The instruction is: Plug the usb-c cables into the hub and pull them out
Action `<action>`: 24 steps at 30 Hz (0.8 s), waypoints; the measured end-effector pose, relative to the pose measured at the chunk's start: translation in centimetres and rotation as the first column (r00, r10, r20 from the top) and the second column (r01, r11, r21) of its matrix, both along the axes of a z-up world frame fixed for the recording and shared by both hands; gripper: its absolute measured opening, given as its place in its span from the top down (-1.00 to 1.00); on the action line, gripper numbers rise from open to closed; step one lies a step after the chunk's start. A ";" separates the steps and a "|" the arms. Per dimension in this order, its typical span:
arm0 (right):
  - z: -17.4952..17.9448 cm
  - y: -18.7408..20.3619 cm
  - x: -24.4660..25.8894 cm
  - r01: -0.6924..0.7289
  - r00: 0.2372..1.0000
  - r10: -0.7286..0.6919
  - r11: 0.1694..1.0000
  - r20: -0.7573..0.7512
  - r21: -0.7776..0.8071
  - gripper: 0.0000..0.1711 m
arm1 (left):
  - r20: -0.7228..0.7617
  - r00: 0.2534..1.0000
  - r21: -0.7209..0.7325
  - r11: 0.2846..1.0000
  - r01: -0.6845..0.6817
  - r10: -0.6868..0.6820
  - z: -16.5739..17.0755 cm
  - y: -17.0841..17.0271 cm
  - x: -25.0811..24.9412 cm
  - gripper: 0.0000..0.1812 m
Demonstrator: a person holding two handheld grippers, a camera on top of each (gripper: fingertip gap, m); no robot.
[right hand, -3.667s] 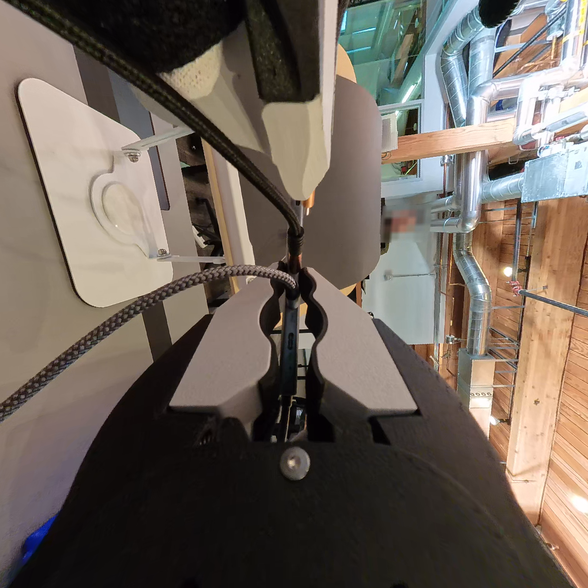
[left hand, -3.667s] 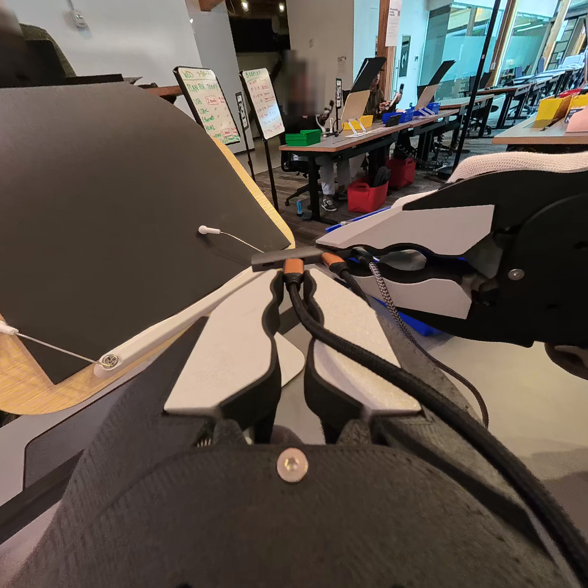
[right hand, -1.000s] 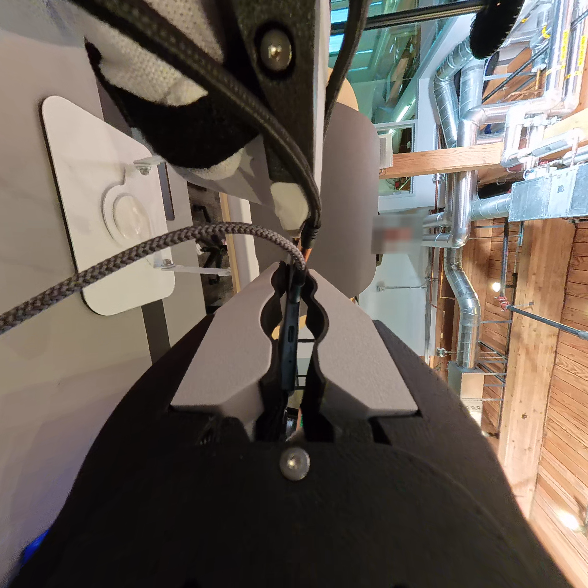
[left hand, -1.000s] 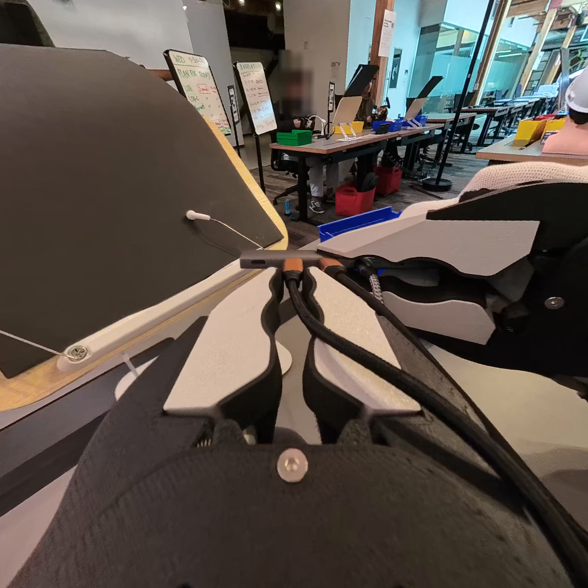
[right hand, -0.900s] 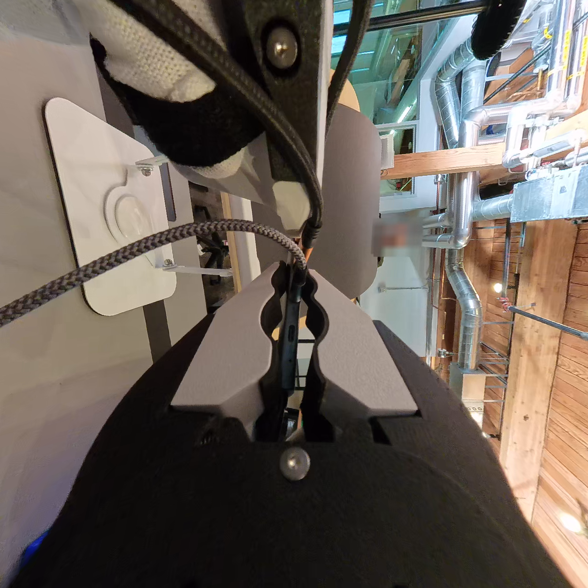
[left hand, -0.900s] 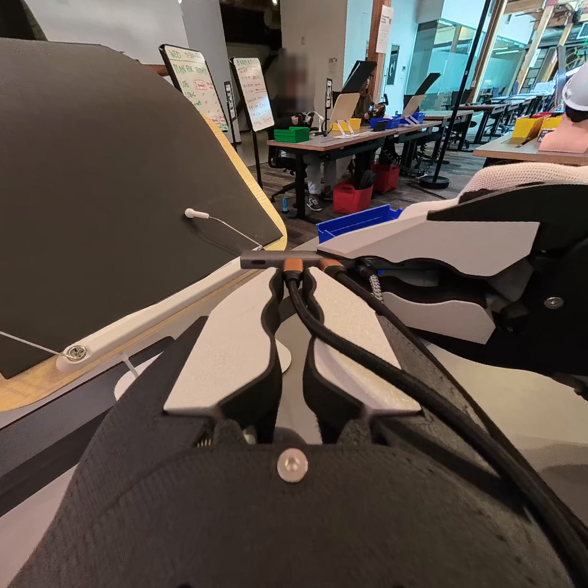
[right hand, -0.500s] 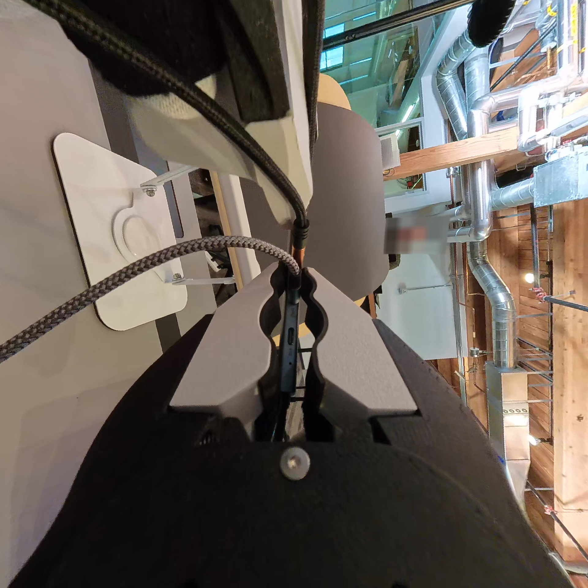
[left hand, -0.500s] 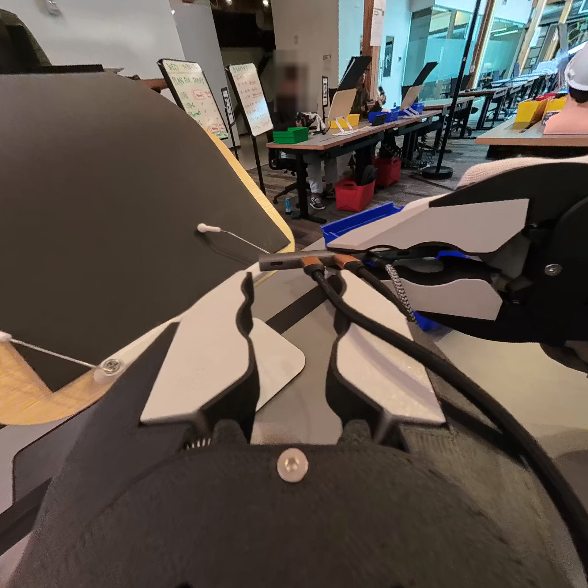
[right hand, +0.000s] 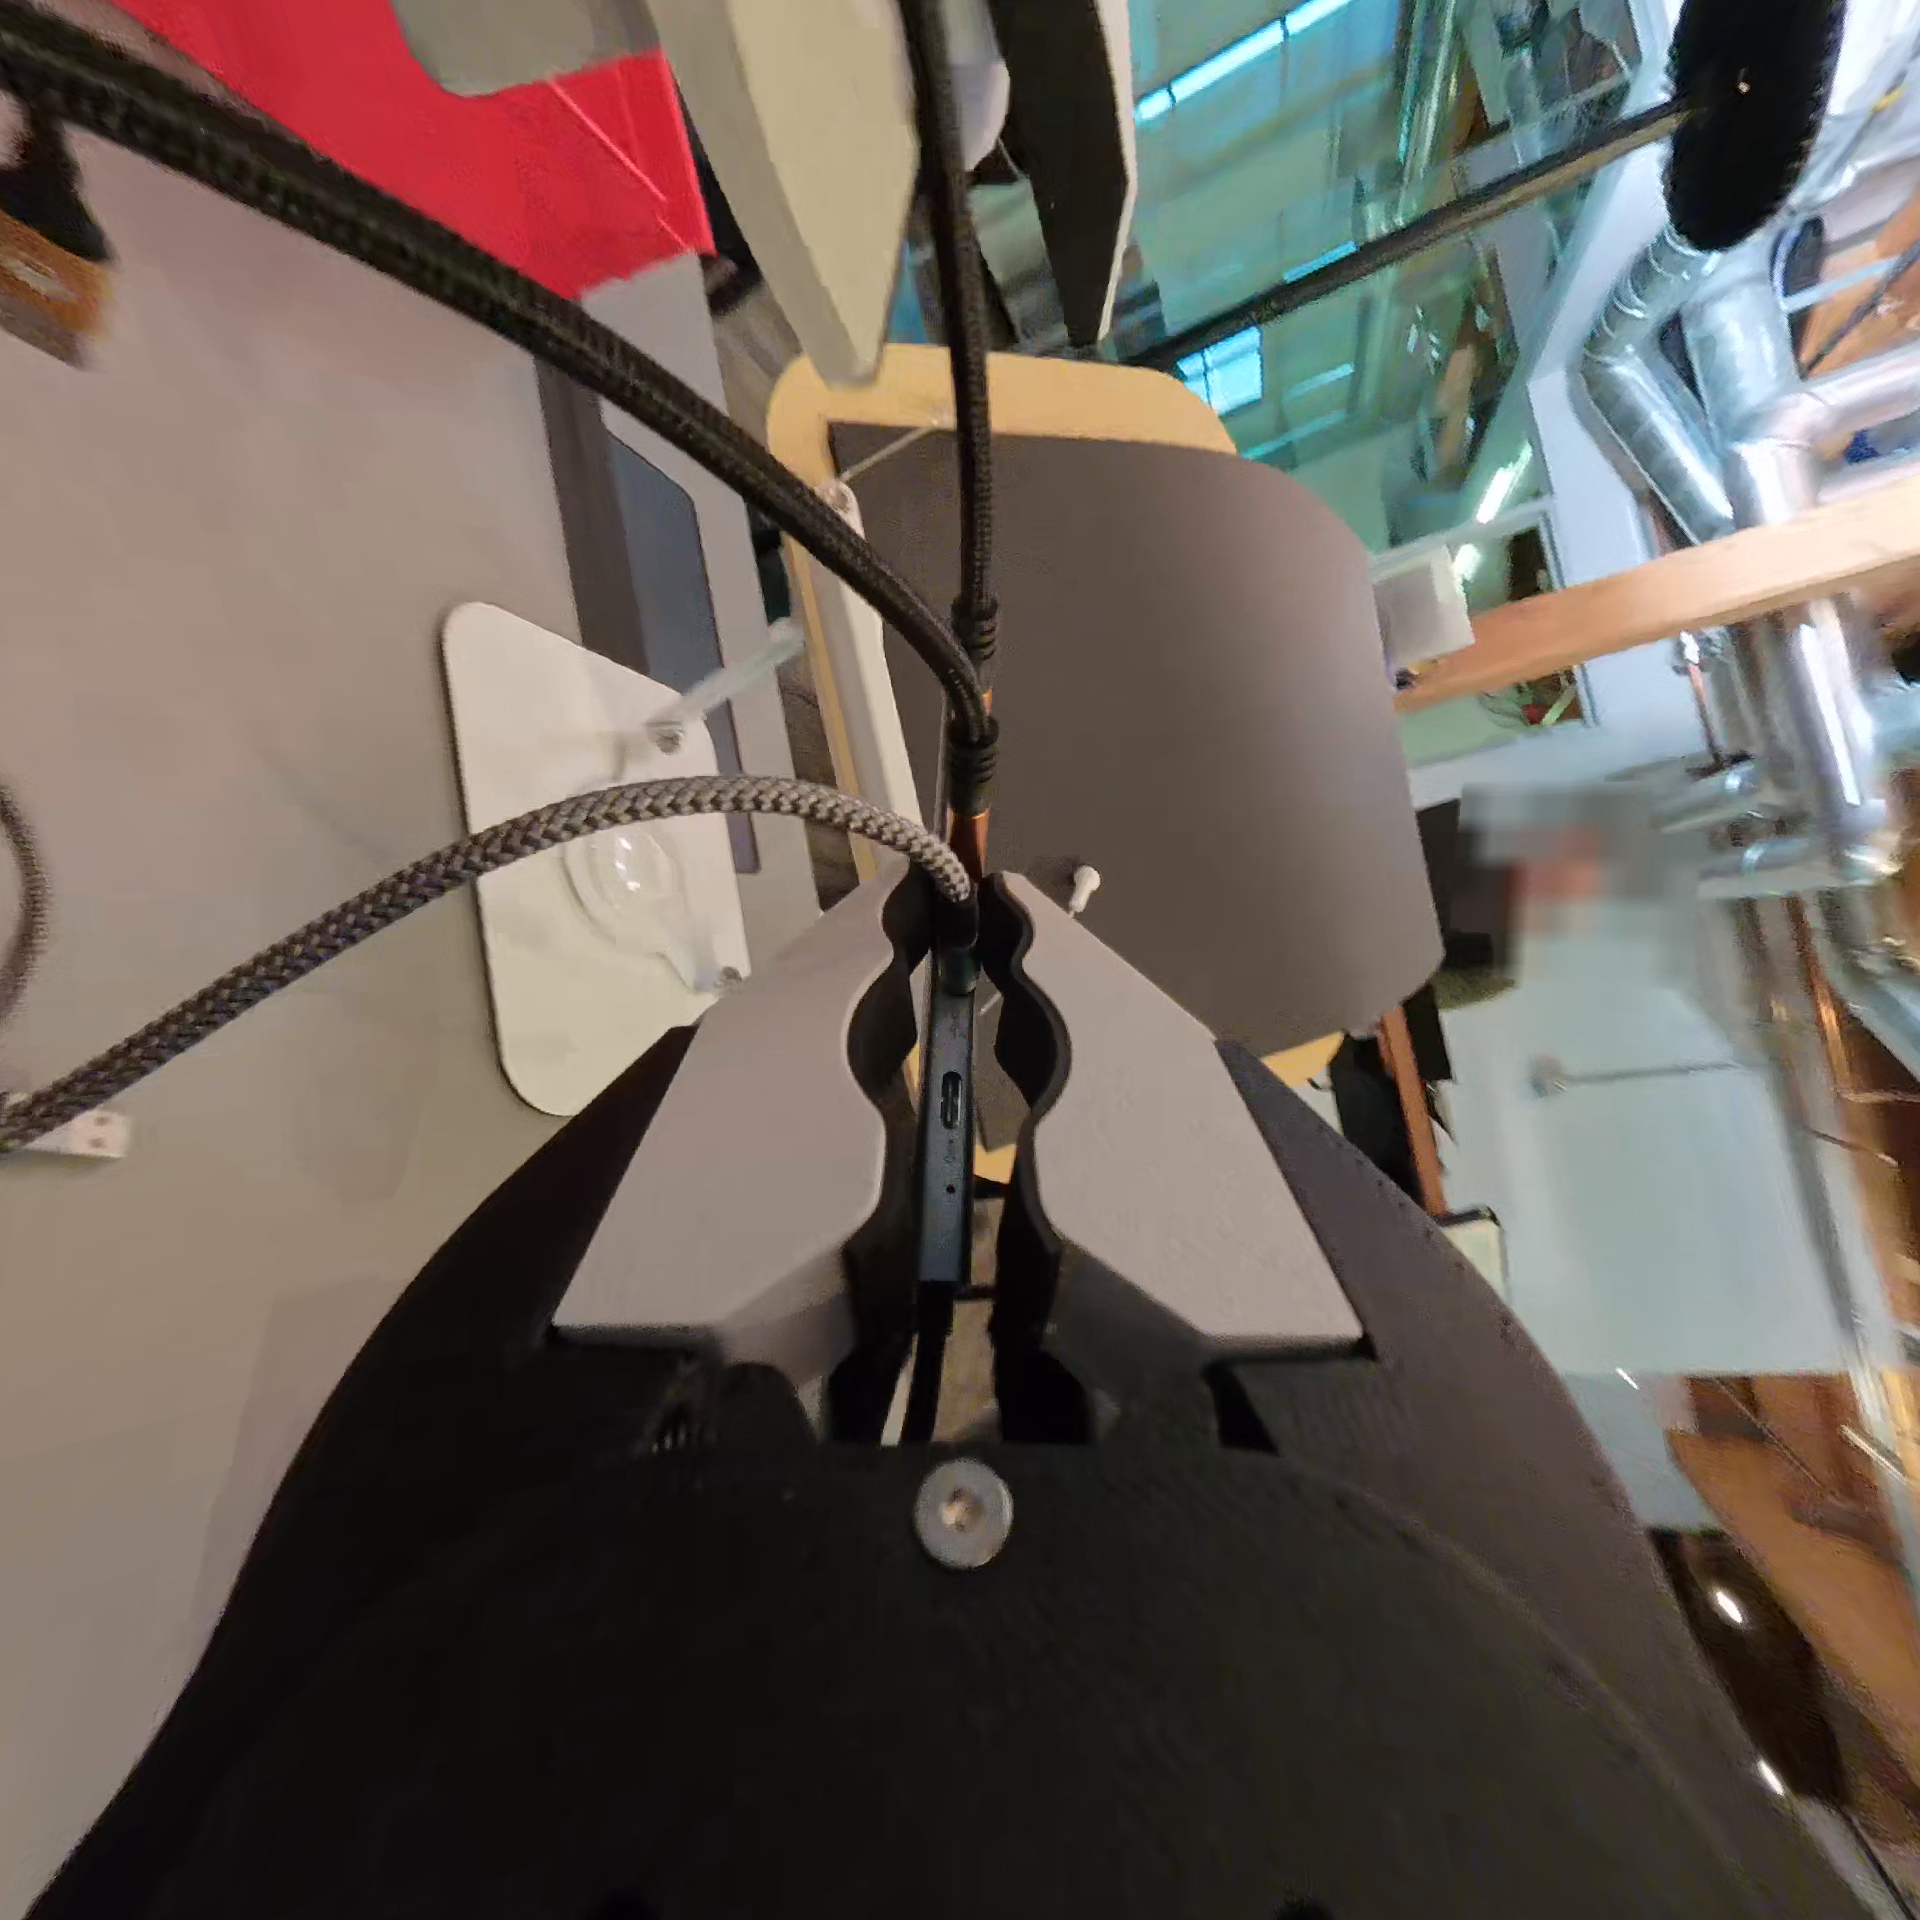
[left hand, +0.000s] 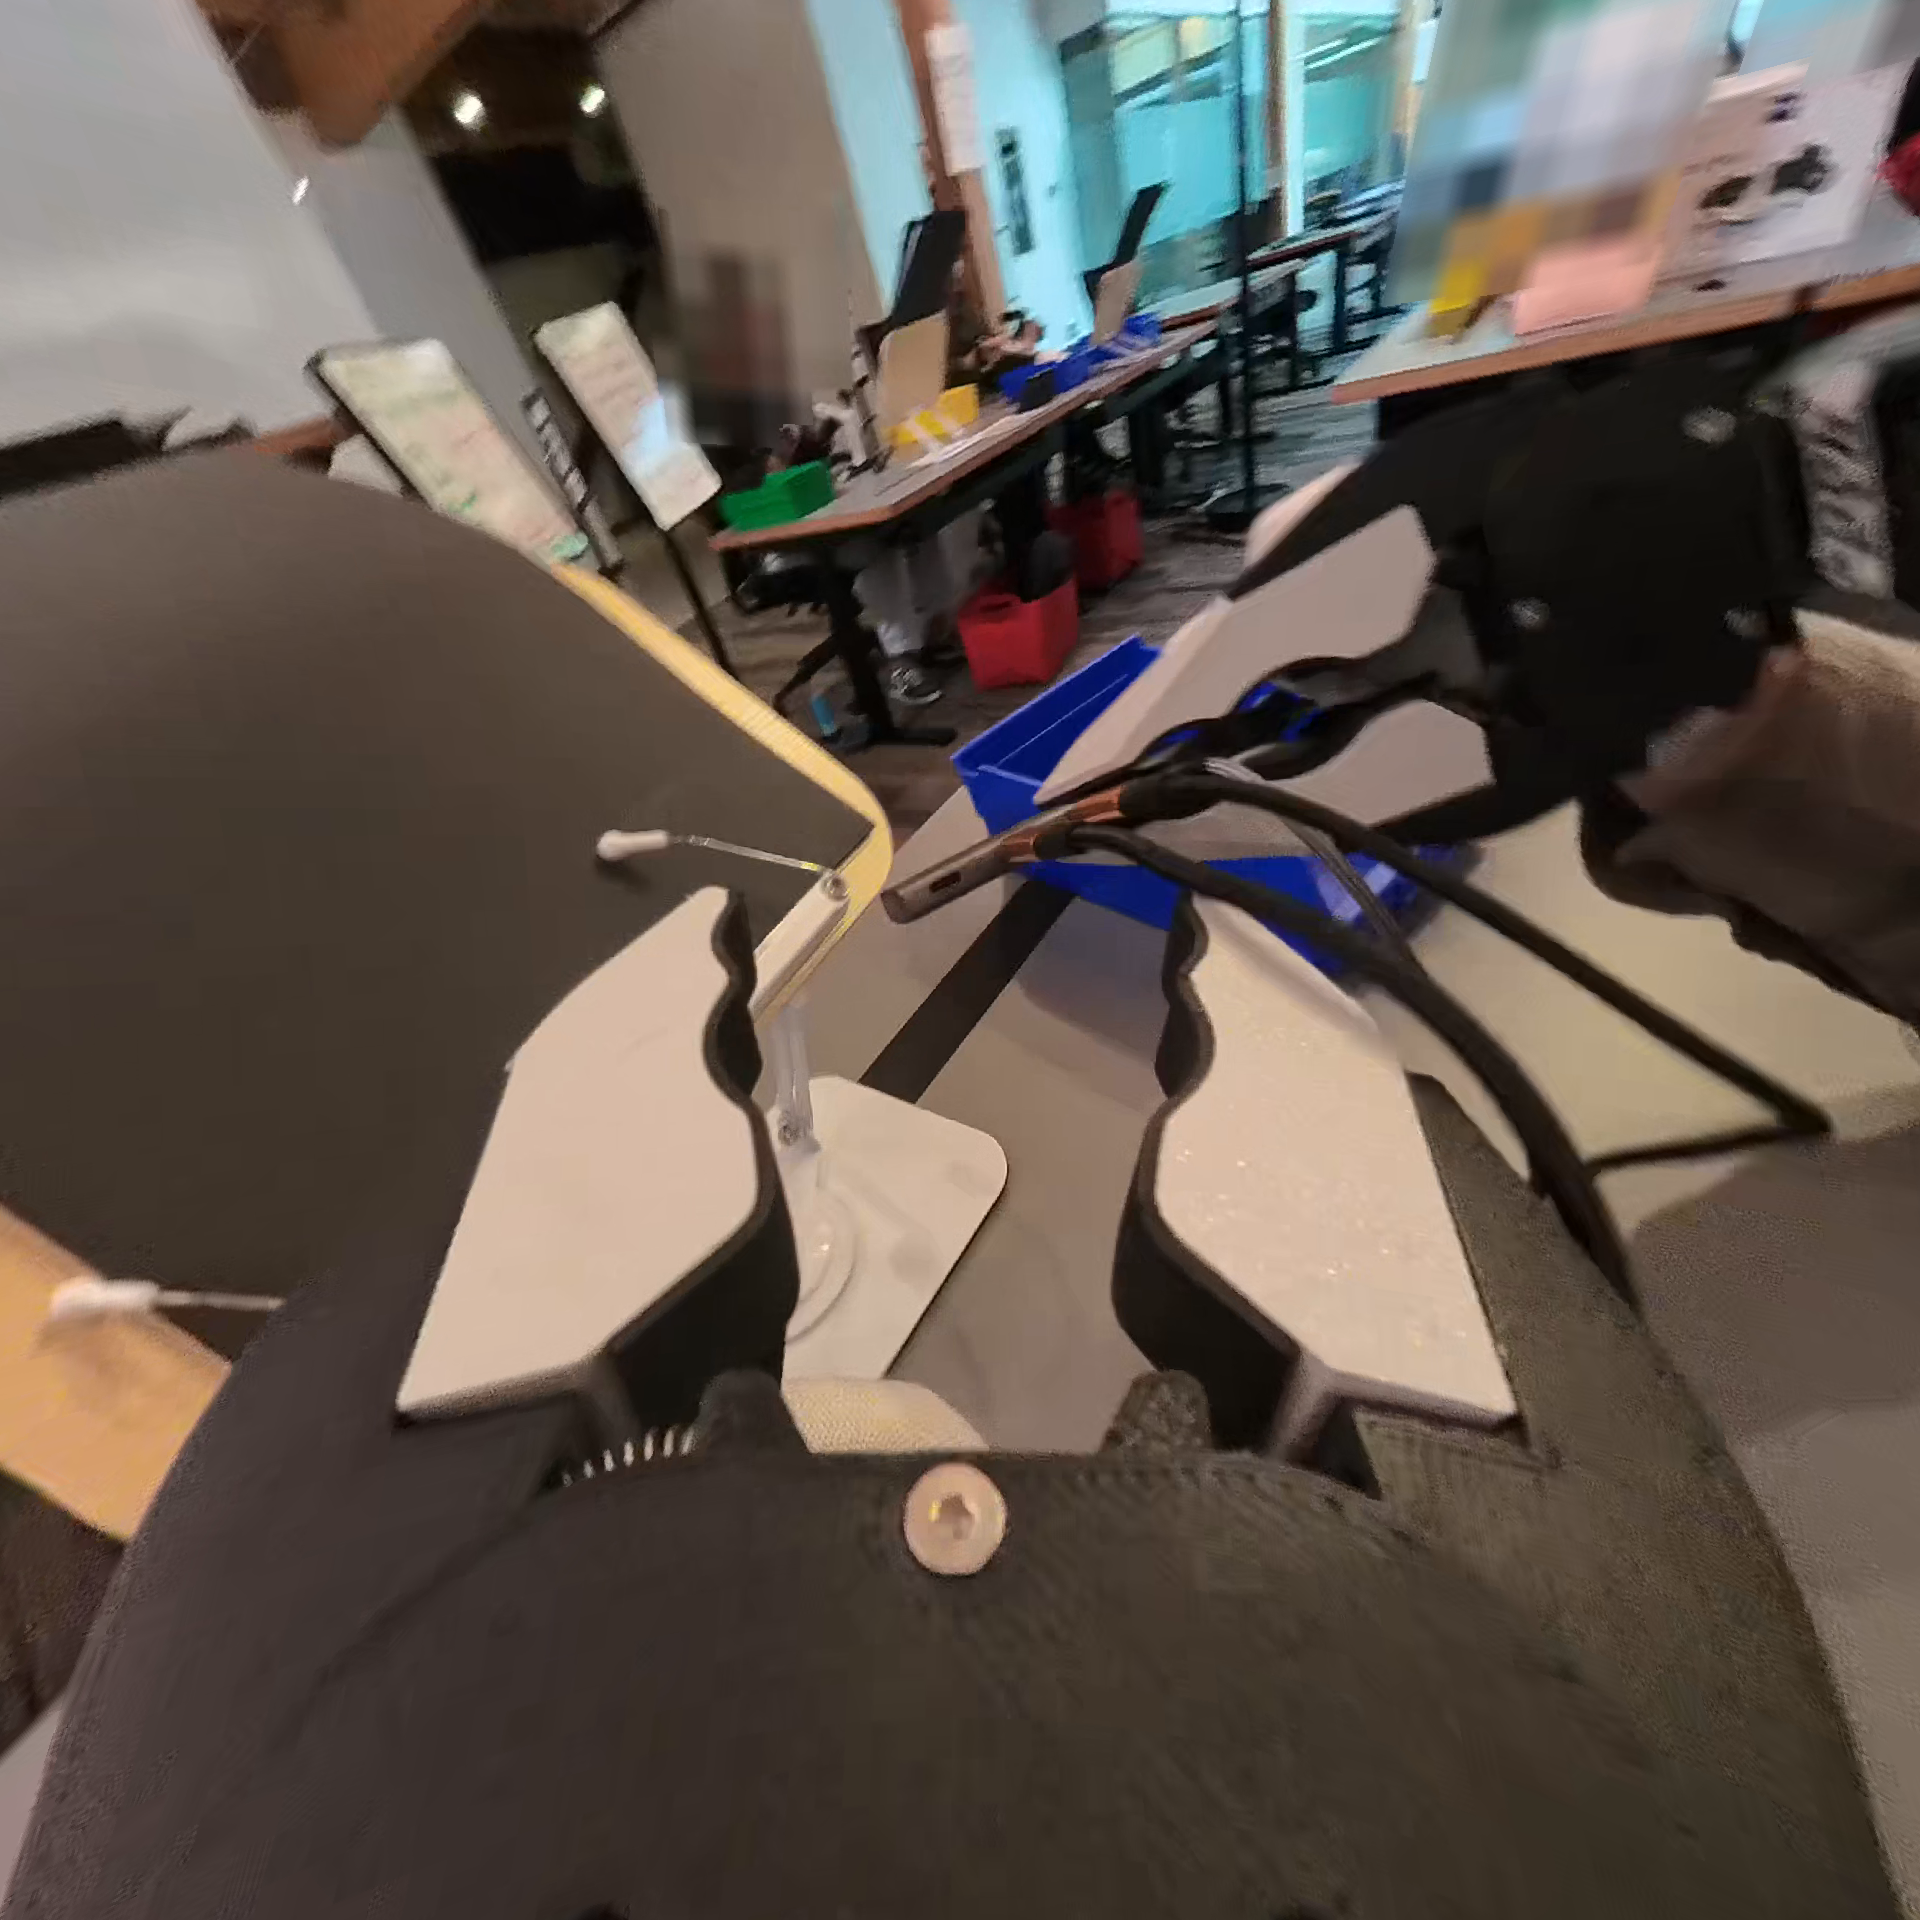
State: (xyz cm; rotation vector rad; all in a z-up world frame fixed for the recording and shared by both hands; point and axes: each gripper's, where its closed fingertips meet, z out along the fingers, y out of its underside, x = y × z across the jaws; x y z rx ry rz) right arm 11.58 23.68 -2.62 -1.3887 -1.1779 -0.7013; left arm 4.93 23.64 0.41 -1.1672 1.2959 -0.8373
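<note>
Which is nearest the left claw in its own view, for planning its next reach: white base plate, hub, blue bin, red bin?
From the left claw:
1. White base plate, on the table between its fingers.
2. Hub, ahead, in the right claw.
3. Blue bin, behind the hub.
4. Red bin, on the floor beyond.

Motion blur softens the upper part of the left wrist view; the desks (left hand: 997, 457) and whiteboards (left hand: 447, 436) there are smeared. A mosaic patch (left hand: 1538, 156) covers the upper right. The right gripper (left hand: 1101, 774) hides the rear of the hub (left hand: 956, 878). In the right wrist view, the hub's (right hand: 948, 1122) far end is masked by a grey cable (right hand: 665, 810), which runs off the left edge. A mosaic patch (right hand: 1538, 852) sits at right.
</note>
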 end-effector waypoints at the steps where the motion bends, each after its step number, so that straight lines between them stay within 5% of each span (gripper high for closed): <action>1: -0.1 -0.4 -0.2 -0.042 0.999 0.042 0.999 -0.012 -0.019 0.92 | 0.005 1.000 0.033 0.999 0.029 -0.029 0.2 -0.5 -0.2 0.19; 7: 0.5 -2.4 -1.2 -0.265 0.940 0.239 0.961 -0.243 -0.080 0.91 | 0.120 0.963 -0.028 0.969 0.245 -0.240 0.8 -2.4 -0.9 0.30; 12: 1.5 -4.6 -4.4 -0.522 0.763 0.427 0.850 -0.485 -0.072 0.91 | 0.126 0.950 0.017 0.958 0.285 -0.285 -0.8 -3.3 0.6 0.39; 19: 1.7 -5.6 -6.2 -0.648 0.625 0.488 0.760 -0.610 -0.055 0.91 | 0.227 0.896 0.031 0.922 0.385 -0.382 -0.4 -6.1 1.6 0.76; 24: 1.6 -5.7 -6.3 -0.710 0.522 0.461 0.701 -0.717 -0.066 0.91 | 0.277 0.875 0.006 0.911 0.413 -0.398 -0.1 -6.4 1.7 0.82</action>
